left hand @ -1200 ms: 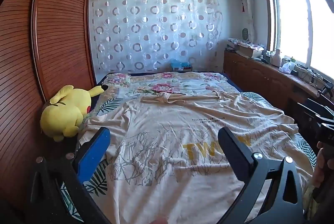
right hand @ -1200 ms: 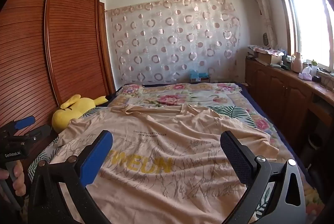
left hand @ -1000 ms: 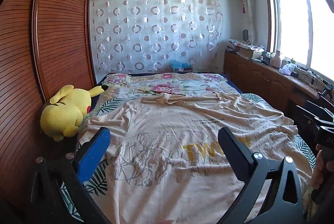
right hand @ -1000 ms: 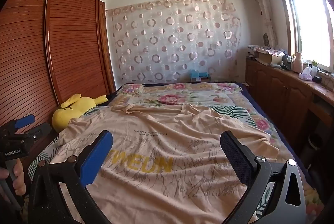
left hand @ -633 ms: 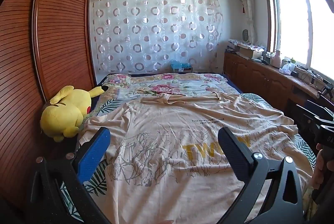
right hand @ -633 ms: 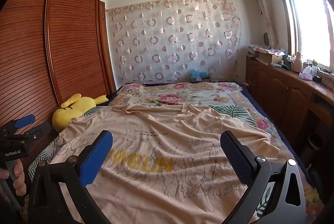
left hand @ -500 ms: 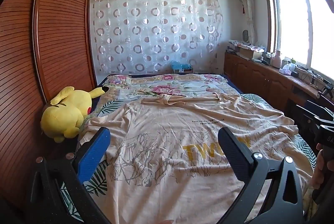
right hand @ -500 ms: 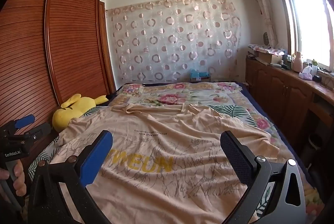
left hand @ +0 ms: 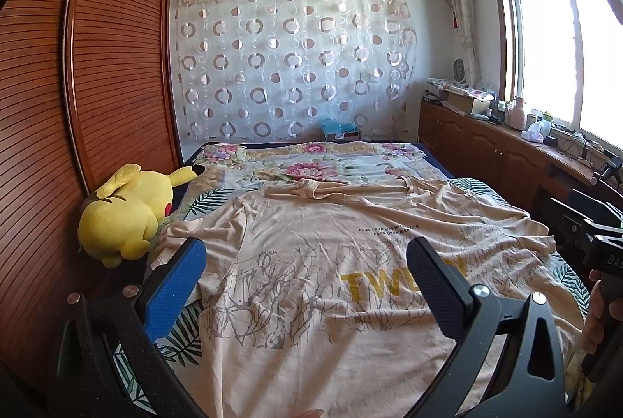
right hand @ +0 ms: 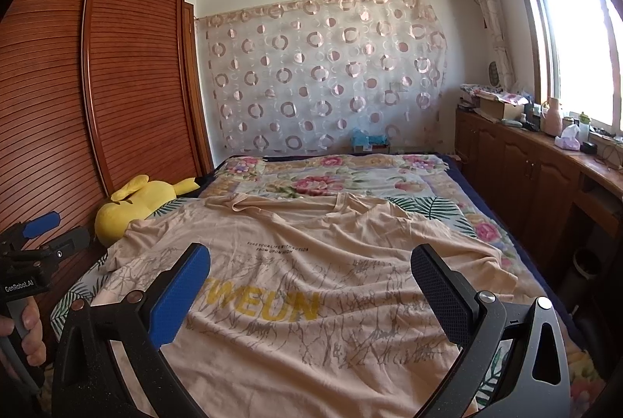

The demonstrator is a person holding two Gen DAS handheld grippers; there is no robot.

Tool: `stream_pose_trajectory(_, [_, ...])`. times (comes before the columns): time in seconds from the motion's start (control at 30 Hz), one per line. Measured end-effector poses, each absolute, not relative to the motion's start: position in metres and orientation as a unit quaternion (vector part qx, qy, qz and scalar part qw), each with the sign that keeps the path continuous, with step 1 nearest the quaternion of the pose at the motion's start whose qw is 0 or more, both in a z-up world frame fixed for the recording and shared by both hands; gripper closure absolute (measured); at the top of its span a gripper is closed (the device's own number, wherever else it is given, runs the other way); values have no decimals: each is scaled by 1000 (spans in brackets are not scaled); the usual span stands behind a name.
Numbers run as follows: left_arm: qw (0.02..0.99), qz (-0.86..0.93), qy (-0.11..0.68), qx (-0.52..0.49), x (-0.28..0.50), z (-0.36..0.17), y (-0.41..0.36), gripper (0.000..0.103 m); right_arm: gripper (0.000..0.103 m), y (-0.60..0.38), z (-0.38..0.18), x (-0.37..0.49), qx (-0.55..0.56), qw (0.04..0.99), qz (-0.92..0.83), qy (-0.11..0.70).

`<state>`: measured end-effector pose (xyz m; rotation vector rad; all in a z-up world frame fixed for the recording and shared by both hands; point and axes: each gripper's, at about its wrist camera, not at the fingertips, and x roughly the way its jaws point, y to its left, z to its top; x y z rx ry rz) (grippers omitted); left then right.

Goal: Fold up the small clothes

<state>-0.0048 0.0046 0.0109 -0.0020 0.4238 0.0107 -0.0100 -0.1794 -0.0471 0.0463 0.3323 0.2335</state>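
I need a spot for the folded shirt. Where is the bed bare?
The far floral stretch of the bed, between the shirt collar and the curtain, lies free. The near half is under the shirt; the yellow plush toy fills the left edge.

Black claw (left hand: 305,268) frame, 1 blue pad, 1 black pad, silver screws.

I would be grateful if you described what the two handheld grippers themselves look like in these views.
Each gripper, the left gripper and the right gripper, has a black forked frame with silver bolt heads and triangular cut-outs. On each, one finger carries a blue textured pad and the other a black textured pad. The left unit's body bears white lettering, "GenRobot.AI". No sleeves are visible.
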Motion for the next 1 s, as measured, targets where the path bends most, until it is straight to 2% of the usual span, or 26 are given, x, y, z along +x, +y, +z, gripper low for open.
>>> stream_pose_trajectory(1.0, [979, 6, 203, 1, -12, 19, 1, 0, 0, -180, -47, -12, 24, 979, 117, 166])
